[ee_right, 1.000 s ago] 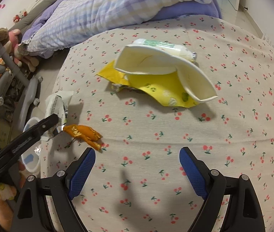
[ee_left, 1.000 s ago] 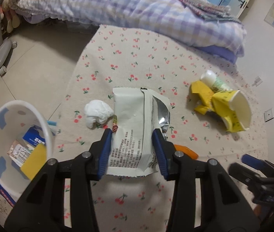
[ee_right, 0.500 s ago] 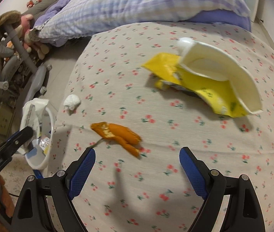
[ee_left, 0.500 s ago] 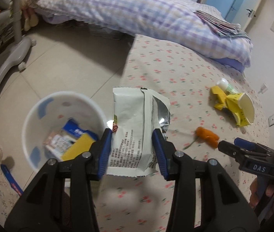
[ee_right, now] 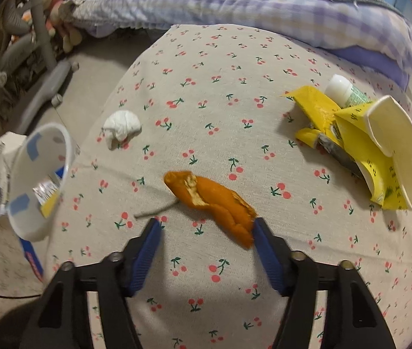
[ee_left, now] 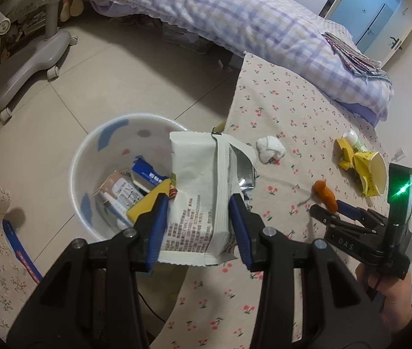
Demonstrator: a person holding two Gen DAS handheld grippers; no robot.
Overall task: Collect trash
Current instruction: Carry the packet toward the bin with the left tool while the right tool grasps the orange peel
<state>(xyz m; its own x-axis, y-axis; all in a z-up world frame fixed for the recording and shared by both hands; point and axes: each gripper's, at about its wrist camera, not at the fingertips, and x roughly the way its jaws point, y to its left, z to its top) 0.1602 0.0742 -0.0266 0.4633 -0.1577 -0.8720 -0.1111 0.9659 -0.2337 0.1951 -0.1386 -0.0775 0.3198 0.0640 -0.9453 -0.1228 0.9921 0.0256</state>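
Both left fingers clamp the wrapper; open right fingers straddle orange peel.

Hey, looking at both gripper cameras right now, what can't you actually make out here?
- Left wrist view: the bin contents are partly hidden by the white wrapper in the left gripper.
- Left wrist view: the wrapper's print is too small to read.
- Right wrist view: the bottle is mostly hidden behind the yellow cup.
- Right wrist view: whether the right gripper touches the orange peel is unclear.

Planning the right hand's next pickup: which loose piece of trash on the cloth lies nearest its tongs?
The orange peel, right at the open right tongs; the white wad and yellow cup lie farther off.
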